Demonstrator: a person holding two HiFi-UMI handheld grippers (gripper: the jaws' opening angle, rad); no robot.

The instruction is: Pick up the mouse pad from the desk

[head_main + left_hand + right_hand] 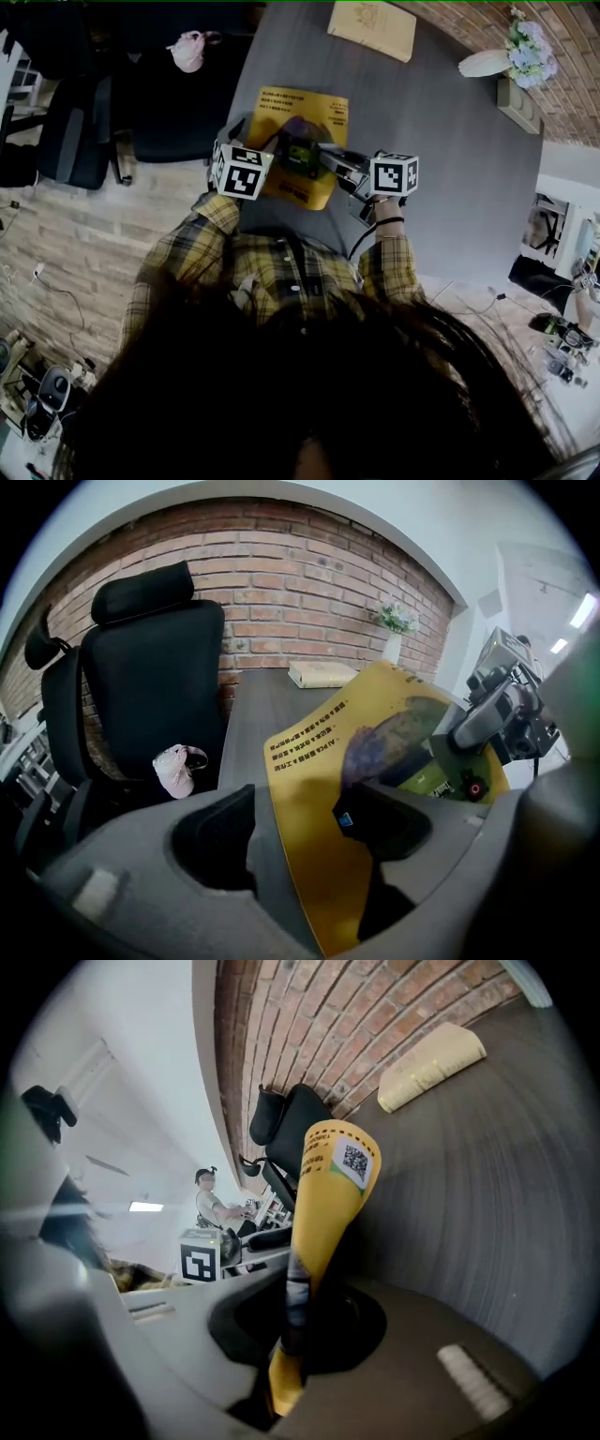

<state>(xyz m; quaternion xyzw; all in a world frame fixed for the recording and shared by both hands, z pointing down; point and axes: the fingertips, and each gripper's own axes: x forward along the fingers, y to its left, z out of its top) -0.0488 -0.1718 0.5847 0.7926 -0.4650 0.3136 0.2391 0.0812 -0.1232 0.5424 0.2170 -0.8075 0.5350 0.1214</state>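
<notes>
The yellow mouse pad [292, 105] with a dark round print is lifted off the grey desk [450, 197] and hangs curved between both grippers. My right gripper [295, 1321] is shut on its near edge, and the pad [328, 1185] rises edge-on from the jaws. In the head view that gripper [328, 161] sits at the pad's right side. My left gripper [298, 832] stands open. The pad [319, 789] passes between its jaws, lying against the right one and clear of the left. In the head view this gripper [267, 155] is at the pad's left edge.
A beige book [373, 28] lies at the desk's far end, next to a white vase of flowers [520, 52] by the brick wall. A black office chair [155, 667] with a pink bundle [176, 769] on its seat stands at the desk's left.
</notes>
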